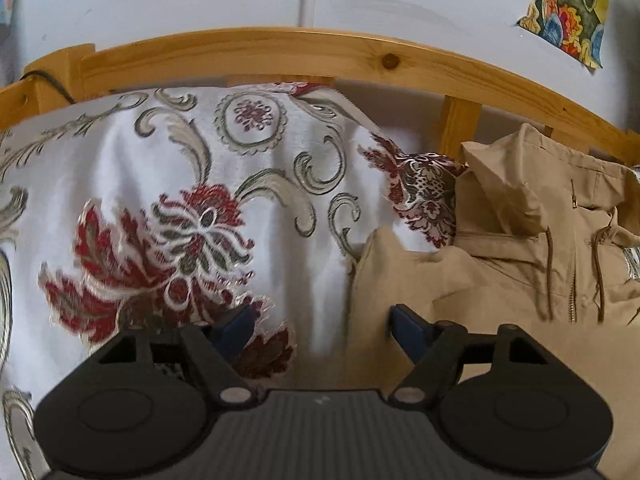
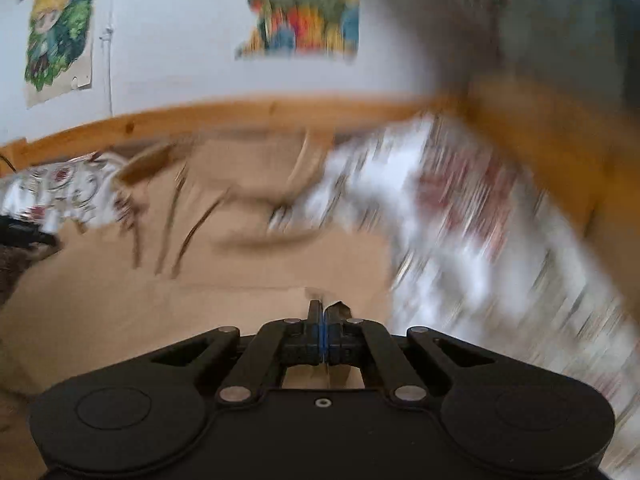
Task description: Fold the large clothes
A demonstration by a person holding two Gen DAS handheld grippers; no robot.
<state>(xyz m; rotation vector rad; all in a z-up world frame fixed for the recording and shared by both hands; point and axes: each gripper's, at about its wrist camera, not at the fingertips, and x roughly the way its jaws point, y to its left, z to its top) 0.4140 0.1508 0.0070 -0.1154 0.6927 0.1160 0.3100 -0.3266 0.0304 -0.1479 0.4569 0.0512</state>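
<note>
A tan hooded jacket (image 1: pixel 520 248) with zips and drawstrings lies on a floral bedspread (image 1: pixel 160 200). In the left wrist view my left gripper (image 1: pixel 322 332) is open, its blue-padded fingers astride the jacket's left edge, just above the cloth. In the right wrist view, which is motion-blurred, my right gripper (image 2: pixel 323 320) is shut on a fold of the tan jacket (image 2: pixel 200 280), whose body spreads ahead and to the left.
A wooden bed rail (image 1: pixel 320 56) runs along the far side against a pale wall with colourful pictures (image 1: pixel 568 12). The bedspread (image 2: pixel 480 220) and the rail (image 2: pixel 240 116) also show in the right wrist view. A dark object (image 2: pixel 20 232) sits at the left edge.
</note>
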